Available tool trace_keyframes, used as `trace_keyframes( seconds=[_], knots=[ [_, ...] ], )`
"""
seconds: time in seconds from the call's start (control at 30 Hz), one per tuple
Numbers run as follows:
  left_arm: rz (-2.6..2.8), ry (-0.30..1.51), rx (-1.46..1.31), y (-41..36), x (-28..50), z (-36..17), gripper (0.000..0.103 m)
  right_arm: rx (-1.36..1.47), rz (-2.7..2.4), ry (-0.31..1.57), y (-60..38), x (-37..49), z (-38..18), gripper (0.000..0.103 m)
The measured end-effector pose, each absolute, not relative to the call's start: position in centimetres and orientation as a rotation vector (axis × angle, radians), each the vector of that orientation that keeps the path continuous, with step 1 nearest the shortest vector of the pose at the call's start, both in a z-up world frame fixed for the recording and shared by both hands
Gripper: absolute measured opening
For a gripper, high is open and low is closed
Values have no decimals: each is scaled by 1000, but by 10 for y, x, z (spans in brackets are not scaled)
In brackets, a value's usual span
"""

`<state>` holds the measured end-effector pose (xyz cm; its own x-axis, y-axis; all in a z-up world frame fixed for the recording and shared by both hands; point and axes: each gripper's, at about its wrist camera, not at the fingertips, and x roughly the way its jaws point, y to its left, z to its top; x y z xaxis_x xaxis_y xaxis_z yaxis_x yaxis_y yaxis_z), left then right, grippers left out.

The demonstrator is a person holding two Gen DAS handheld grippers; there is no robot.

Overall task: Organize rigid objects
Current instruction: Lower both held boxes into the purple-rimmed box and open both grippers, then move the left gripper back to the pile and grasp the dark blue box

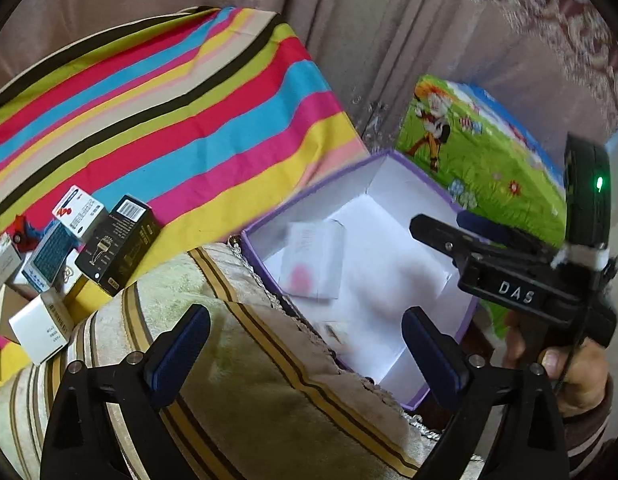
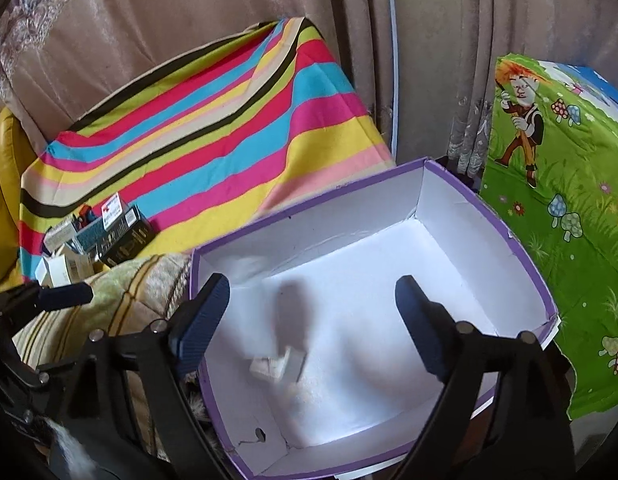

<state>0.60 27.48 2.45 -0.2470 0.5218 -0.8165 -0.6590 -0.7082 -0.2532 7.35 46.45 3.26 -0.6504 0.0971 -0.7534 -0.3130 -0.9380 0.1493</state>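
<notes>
A purple box with a white inside [image 1: 321, 204] [image 2: 309, 220] stands open beside a beige striped cushion. My right gripper [image 2: 313, 320] [image 1: 449, 228] hangs over it, open, with nothing between its fingers. Under it a small white carton [image 2: 277, 364] shows blurred inside the box; in the left wrist view it is a blurred white packet with a pink mark [image 1: 313, 260]. My left gripper [image 1: 305, 348] is open and empty above the cushion at the box's near corner. A heap of small cartons [image 1: 69, 248] [image 2: 97, 236], among them a black one [image 1: 117, 244], lies at the left.
A bright striped cloth [image 1: 169, 112] covers the surface behind the cartons. A green cartoon-print sheet [image 1: 481, 148] [image 2: 557, 184] lies right of the box. Beige curtains [image 2: 189, 20] hang at the back. The beige striped cushion [image 1: 269, 380] fills the foreground.
</notes>
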Motion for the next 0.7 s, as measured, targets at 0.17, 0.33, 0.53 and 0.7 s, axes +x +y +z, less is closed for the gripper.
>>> trace_keyframes(
  seconds=[0.17,0.33,0.53,0.7],
  knots=[
    [2013,128,-1198,266,7,31,98,-1146,2623,327,459,73,34,89],
    [2013,81,-1216,255,3,32,98,-1156,2633,249,452,69,37,89],
    [2053,-13,-1207,228,-4,38,98,-1169,2674,196,435,67,43,94],
    [2109,-81,-1185,200,-11,43,95,-1156,2738,153,417,64,49,96]
  ],
)
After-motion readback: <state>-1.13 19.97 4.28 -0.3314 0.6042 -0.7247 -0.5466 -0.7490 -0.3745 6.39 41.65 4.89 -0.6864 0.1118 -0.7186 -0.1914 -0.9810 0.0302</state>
